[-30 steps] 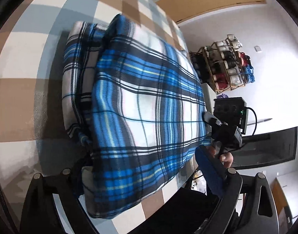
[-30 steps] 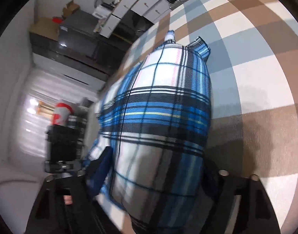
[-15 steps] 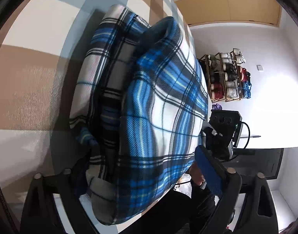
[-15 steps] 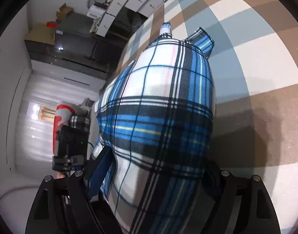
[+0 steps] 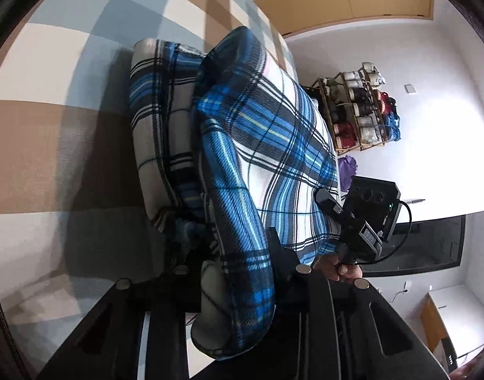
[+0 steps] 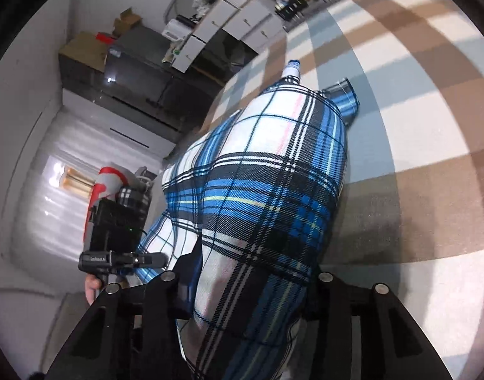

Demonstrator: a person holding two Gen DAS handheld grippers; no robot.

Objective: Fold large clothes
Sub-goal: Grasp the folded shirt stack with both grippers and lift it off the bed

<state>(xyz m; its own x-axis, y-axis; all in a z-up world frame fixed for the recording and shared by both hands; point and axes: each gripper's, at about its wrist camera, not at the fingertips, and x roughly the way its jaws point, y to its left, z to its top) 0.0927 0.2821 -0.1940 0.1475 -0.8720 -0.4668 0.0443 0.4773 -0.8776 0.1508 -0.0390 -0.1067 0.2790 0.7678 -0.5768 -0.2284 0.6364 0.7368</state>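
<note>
One broad checked surface (image 5: 52,145) in brown, pale blue and white squares fills most of both wrist views, and the blue, white and black plaid garment (image 5: 273,133) lies on it as a thick folded bundle, its far end down on the checks and its near edge lifted toward the cameras. In the left wrist view the bundle shows two stacked layers, a greyer one on the outer side and a brighter blue one bulging over it. In the right wrist view the same plaid garment (image 6: 273,190) rises as a rounded hump, with a small corner of cloth sticking out at its far right. The left gripper (image 5: 238,272) has a rolled fold of the near edge between its fingers, and its jaws are closing on that cloth. The right gripper (image 6: 245,281) likewise has the near edge of the garment between its fingers, jaws closing, the cloth filling the gap. Each camera sees the other gripper beside the bundle, a hand (image 5: 336,266) wrapped round its handle. Farther off stand dark cabinets (image 6: 140,76), and a wooden rack (image 5: 359,107) of folded items stands against a white wall.
</note>
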